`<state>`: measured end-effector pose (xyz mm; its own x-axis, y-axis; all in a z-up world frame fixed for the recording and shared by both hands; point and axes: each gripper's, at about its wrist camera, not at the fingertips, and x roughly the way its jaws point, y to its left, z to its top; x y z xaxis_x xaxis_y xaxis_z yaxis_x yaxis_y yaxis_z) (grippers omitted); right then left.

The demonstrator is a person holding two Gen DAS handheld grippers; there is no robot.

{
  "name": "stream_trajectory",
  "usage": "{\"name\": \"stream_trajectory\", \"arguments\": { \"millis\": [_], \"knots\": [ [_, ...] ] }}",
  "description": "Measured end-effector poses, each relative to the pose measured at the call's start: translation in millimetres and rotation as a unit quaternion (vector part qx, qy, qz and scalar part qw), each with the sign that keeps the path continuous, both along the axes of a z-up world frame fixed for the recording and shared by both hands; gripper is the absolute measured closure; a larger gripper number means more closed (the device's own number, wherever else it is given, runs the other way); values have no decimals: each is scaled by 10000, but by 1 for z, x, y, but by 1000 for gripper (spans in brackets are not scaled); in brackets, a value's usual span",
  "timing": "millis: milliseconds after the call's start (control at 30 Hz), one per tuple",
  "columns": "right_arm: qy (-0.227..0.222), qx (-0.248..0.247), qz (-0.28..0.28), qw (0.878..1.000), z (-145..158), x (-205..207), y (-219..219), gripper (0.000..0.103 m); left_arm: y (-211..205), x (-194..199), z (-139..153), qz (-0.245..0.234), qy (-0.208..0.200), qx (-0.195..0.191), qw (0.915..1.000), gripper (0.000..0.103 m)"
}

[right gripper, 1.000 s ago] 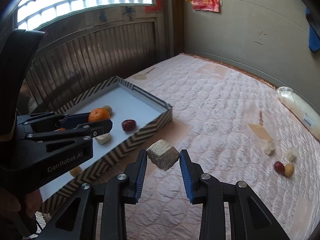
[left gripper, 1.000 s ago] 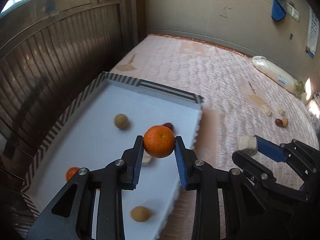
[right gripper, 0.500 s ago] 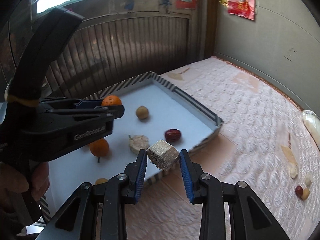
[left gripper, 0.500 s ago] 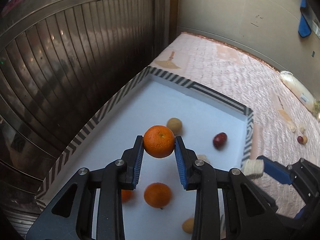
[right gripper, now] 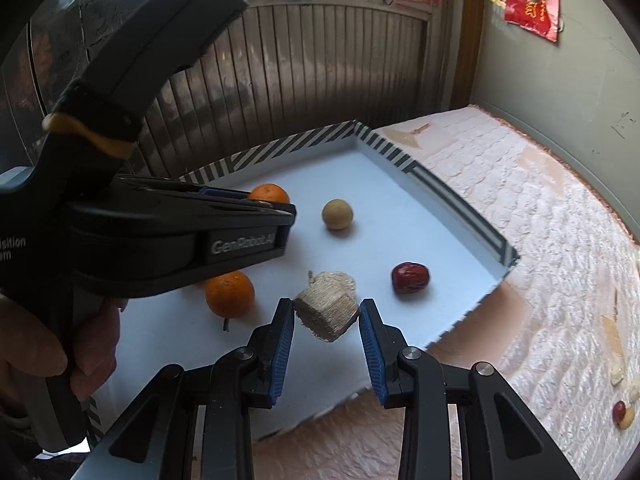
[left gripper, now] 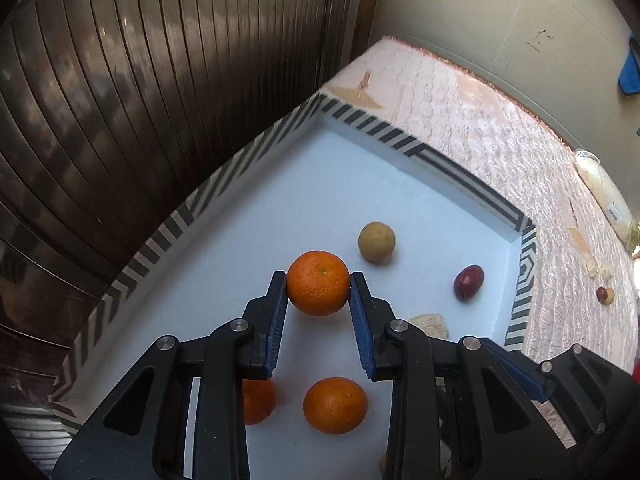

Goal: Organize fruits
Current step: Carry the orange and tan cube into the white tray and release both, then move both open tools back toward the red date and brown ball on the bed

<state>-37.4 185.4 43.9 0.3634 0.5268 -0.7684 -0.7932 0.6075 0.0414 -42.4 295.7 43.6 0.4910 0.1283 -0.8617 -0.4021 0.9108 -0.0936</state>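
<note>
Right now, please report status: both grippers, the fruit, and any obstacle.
Left gripper shut on orange, over tray. Right gripper shut on tan block, over tray. Loose orange below left jaws.

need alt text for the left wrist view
The left gripper holds an orange above a white tray with a striped rim. In the tray lie two more oranges, a tan round fruit and a red date.
</note>
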Motion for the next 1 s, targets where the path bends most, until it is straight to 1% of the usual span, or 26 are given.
{"name": "stream_trajectory", "arguments": {
  "millis": [267,367,433,500,567,633,667,733,900,1000],
  "knots": [
    [144,-67,209,9997,-12,3,11,71,8,6,-12,100,230,-220,9994,73],
    [175,-65,295,9994,-14,2,14,71,8,5,-11,120,233,-234,9994,73],
    [226,-53,343,9991,-16,2,15,71,9,5,-11,149,232,-251,9993,70],
    [231,-36,367,9991,-17,1,15,71,9,7,-11,165,237,-263,9992,70],
    [231,-7,358,9991,-17,1,13,71,10,7,-11,185,238,-266,9992,65],
    [237,43,337,9991,-14,1,10,71,10,5,-8,221,179,-263,9992,54],
    [229,69,327,9992,-11,-1,7,71,9,3,-7,235,138,-226,9994,51],
    [200,143,302,9992,-7,-2,2,69,5,0,-1,257,33,-74,9996,41],
    [152,331,144,9992,3,-4,-16,68,-6,-5,13,229,-162,252,9993,39],
    [84,414,-16,9991,7,-4,-30,68,-15,-7,20,179,-272,350,9989,39]
  ]
}}
